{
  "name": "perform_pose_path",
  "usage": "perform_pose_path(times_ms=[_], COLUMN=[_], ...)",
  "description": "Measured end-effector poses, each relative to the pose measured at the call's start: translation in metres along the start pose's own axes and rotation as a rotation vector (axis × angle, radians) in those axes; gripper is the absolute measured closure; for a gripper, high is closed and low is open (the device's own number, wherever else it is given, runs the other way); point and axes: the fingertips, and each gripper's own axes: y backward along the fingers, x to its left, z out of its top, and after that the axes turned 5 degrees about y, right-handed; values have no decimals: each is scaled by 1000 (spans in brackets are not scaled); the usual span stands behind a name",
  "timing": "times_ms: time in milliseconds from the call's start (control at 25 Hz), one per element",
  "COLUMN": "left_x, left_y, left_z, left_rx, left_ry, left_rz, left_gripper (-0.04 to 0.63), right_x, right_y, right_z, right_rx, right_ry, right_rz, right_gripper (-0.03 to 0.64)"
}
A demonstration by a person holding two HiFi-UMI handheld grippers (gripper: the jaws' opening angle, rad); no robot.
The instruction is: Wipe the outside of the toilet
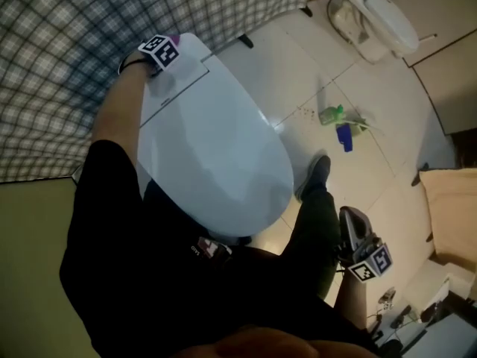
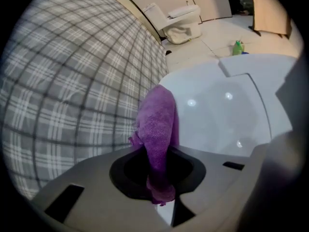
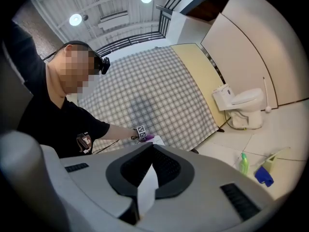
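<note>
The white toilet (image 1: pixel 216 148) stands below me with its lid closed. At the toilet's back end, close to the plaid wall, my left gripper (image 1: pixel 168 43) is shut on a purple cloth (image 1: pixel 174 39). In the left gripper view the purple cloth (image 2: pixel 157 124) sticks out from between the jaws of the left gripper (image 2: pixel 157 151) and hangs over the glossy lid (image 2: pixel 227 110). My right gripper (image 1: pixel 352 221) hangs low by my right leg, away from the toilet. In its own view the right gripper (image 3: pixel 153 153) stands shut with nothing held.
A plaid wall (image 1: pixel 67 58) runs behind the toilet. On the tiled floor lie a green spray bottle (image 1: pixel 332 114) and a blue object (image 1: pixel 343 136). A second toilet (image 1: pixel 376 17) stands at the far end. My shoe (image 1: pixel 317 174) is beside the bowl. A beige board (image 1: pixel 451 207) stands at the right.
</note>
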Motion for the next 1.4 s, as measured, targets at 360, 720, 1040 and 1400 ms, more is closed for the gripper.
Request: perform_pose_path(times_ms=[360,720,1040,1400], left_x=[-51,-232,-401,-528], left_y=[22,134,228,302], left_z=[39,10,-39,-60], left_rx=[45,31,-10,-77], left_ry=[-287,-431,-557,-774], left_rz=[72,-52,-135,-182], left_gripper=[546,546,546,546], right_x=[-11,39,70,89], right_y=[2,68,144,191], right_z=[-26,7,9,15], right_rx=[-20,-146,-232,-291], right_ry=[-57,31,93,139], right_rz=[28,60,93,108], right_gripper=[627,627,627,627])
